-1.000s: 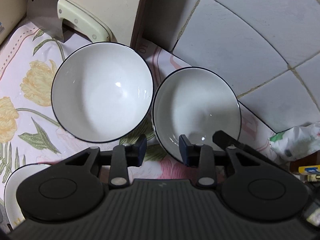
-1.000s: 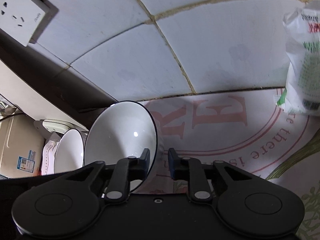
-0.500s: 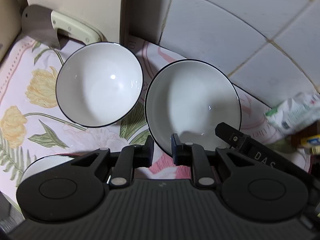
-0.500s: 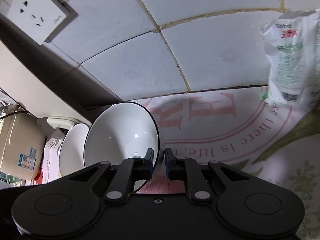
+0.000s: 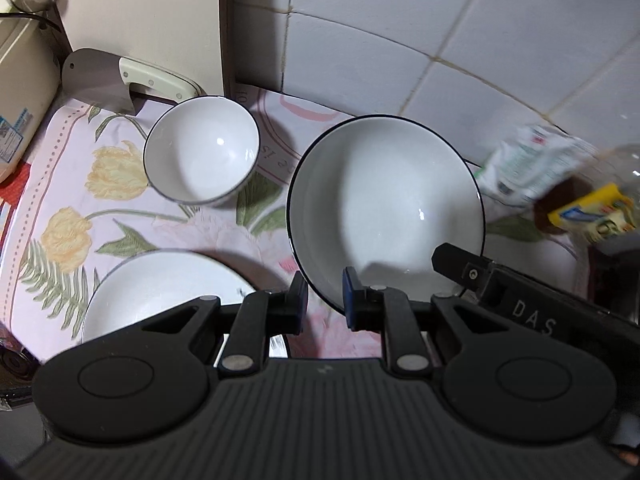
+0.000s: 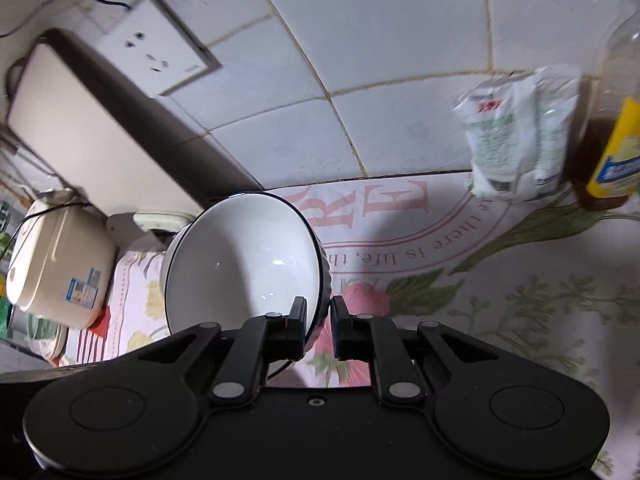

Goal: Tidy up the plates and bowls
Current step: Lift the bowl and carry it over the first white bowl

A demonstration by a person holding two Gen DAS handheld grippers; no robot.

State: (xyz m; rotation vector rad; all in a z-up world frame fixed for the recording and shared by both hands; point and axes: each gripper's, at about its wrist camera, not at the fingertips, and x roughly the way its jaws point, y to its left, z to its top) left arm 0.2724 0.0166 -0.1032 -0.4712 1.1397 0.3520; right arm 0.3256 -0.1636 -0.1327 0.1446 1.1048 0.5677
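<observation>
Left wrist view is showing the left tongs (image 5: pixel 325 294) clamping narrow on the near rim of a large white bowl (image 5: pixel 386 208) with a thin dark edge, which is hanging tilted above the flowered cloth (image 5: pixel 72 184) covering the bench. The right tongs (image 6: pixel 319 322) are pinching the same bowl (image 6: pixel 244 264) at another spot on its rim, one pad inside and one outside. A smaller white bowl (image 5: pixel 201 155) is sitting on the cloth near the back edge of the bench, just in front of a cleaver (image 5: pixel 120 80) leaning at the wall. A white plate (image 5: pixel 160 288) is lying toward the front edge, partly hidden behind the left tongs. A white packet (image 6: pixel 516 136) and a yellow-labelled bottle (image 6: pixel 612 136) are standing against the tiled wall (image 6: pixel 400 40) at the back right.
</observation>
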